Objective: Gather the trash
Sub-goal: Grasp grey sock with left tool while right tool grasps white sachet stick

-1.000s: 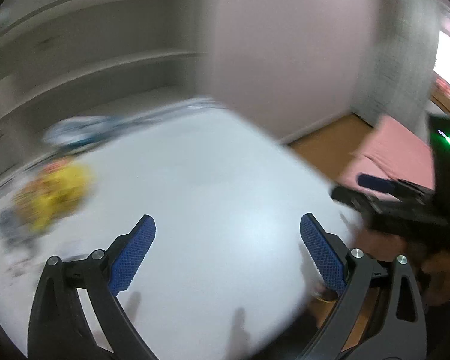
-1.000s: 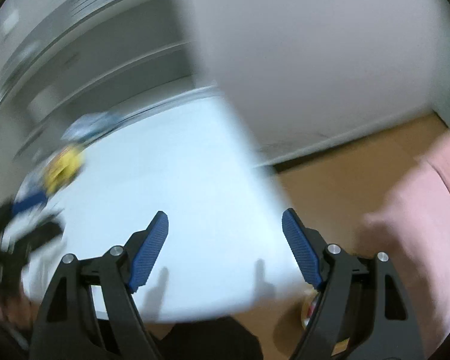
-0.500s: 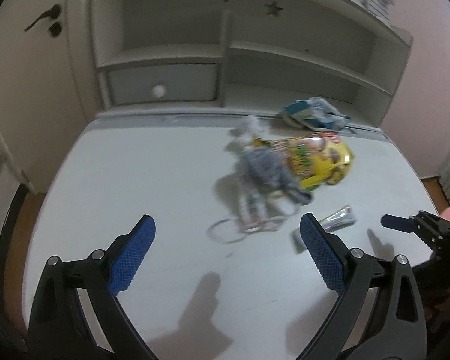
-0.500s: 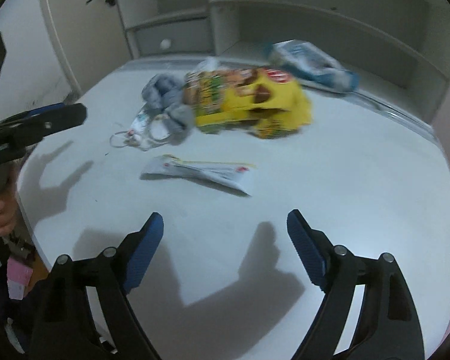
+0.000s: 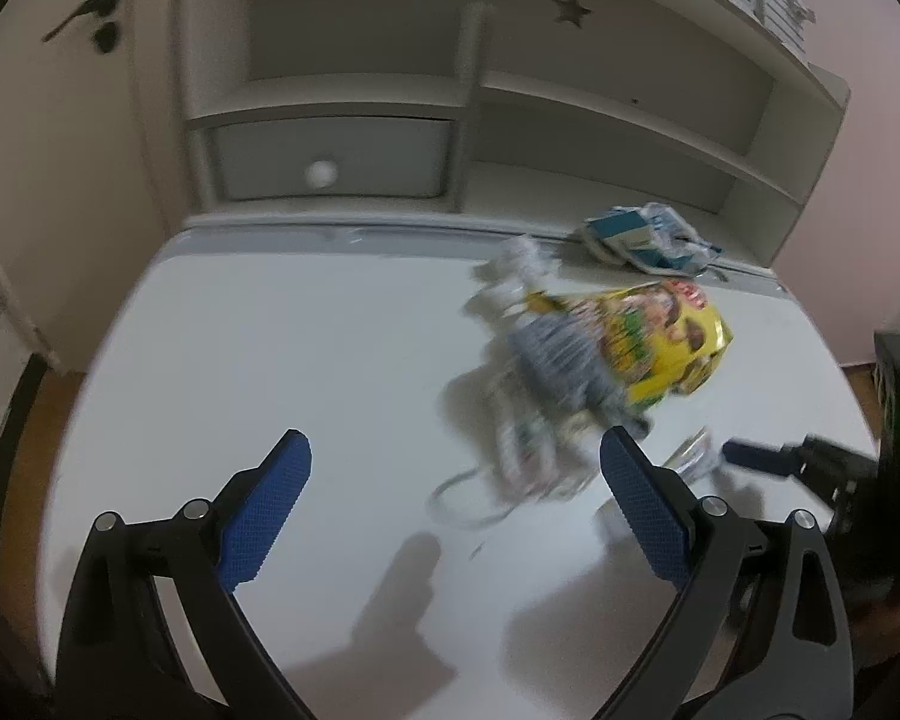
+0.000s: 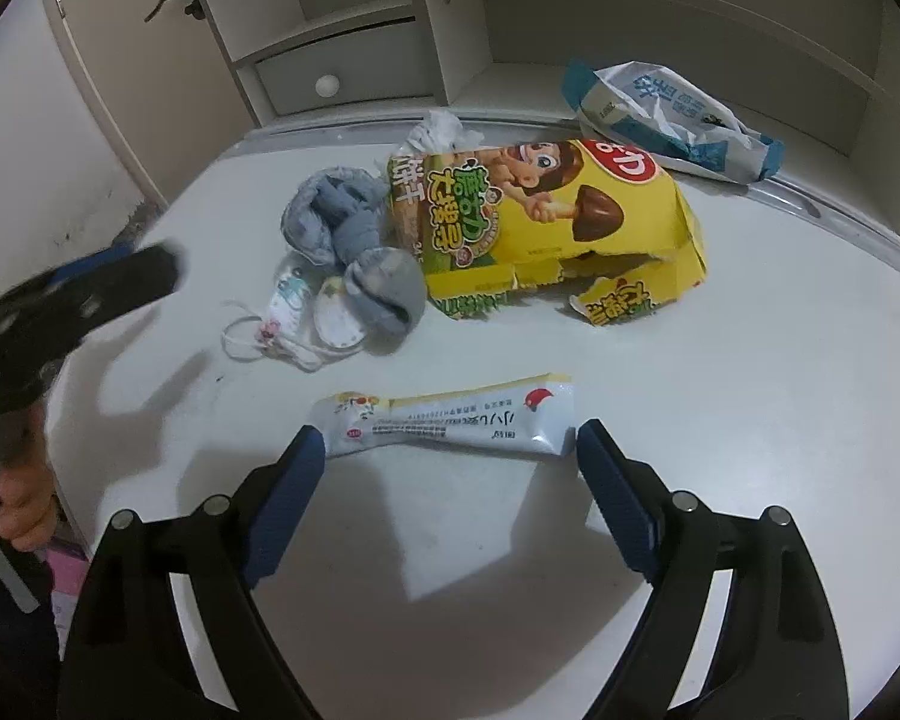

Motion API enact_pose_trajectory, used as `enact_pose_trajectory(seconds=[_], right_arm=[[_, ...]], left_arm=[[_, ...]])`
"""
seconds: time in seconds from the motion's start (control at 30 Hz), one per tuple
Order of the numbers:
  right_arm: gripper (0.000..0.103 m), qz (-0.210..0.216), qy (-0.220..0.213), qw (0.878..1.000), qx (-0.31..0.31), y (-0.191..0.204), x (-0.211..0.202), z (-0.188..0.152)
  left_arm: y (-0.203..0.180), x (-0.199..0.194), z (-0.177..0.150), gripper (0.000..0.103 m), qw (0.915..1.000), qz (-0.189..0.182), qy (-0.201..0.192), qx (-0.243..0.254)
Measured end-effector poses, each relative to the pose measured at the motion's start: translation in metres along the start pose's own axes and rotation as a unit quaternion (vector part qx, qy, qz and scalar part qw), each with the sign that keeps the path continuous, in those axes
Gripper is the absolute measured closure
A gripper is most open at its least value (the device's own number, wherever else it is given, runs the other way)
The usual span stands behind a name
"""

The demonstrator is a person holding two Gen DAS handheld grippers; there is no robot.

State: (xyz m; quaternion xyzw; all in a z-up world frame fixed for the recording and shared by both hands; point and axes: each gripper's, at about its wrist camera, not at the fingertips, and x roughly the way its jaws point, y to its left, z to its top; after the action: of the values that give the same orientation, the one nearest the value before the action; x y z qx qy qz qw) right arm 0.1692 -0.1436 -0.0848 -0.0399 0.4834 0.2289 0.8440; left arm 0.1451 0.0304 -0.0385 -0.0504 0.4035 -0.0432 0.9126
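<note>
A white table holds the trash. A long white wrapper lies flat just beyond my right gripper, whose jaws stand open wide to either side of it without touching it. Behind it are a torn yellow snack box, grey socks, a face mask with loops and crumpled tissue. A blue-and-white bag lies at the back. My left gripper is open and empty above bare table, left of the blurred pile: box, socks.
A white shelf unit with a small drawer rises behind the table. A door stands at the left. The right gripper shows at the left wrist view's right edge, and the left gripper and a hand at the right wrist view's left.
Both views swung from a wall and the floor onto the table with its trash. Over the last half second the right gripper came close up to the white wrapper and its jaws widened a little.
</note>
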Motion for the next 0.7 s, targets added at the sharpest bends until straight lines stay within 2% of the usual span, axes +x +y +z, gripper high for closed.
enact_pose_trajectory(seconds=[0.23,0.3,0.37,0.4,0.53,0.7], right_arm=[[0.02,-0.001,-0.003,1.0,0.004,-0.004,-0.003,0.003],[0.02,0.001,-0.003,1.0,0.009,-0.008,-0.007,0.0],[0.02,0.009,0.0,1.0,0.013,-0.01,-0.008,0.001],[0.02,0.012,0.002,1.0,0.015,-0.012,-0.009,0.0],[0.025,0.024,0.014,0.999,0.034,-0.014,-0.01,-0.005],[0.025,0.044,0.028,0.996,0.072,-0.007,-0.006,-0.003]], left_arm=[[-0.041,0.047,0.027,0.01,0.9993,0.015,0.013,0.033],[-0.046,0.056,0.028,0.029,0.9987,0.027,0.02,0.039],[-0.044,0.06,0.028,0.072,0.9989,0.015,0.029,0.032],[-0.042,0.058,0.028,0.08,0.9992,0.008,0.031,0.022],[-0.036,0.038,0.029,0.084,0.9998,0.013,-0.001,0.018],[-0.023,0.0,0.029,0.084,0.9995,-0.006,-0.029,0.007]])
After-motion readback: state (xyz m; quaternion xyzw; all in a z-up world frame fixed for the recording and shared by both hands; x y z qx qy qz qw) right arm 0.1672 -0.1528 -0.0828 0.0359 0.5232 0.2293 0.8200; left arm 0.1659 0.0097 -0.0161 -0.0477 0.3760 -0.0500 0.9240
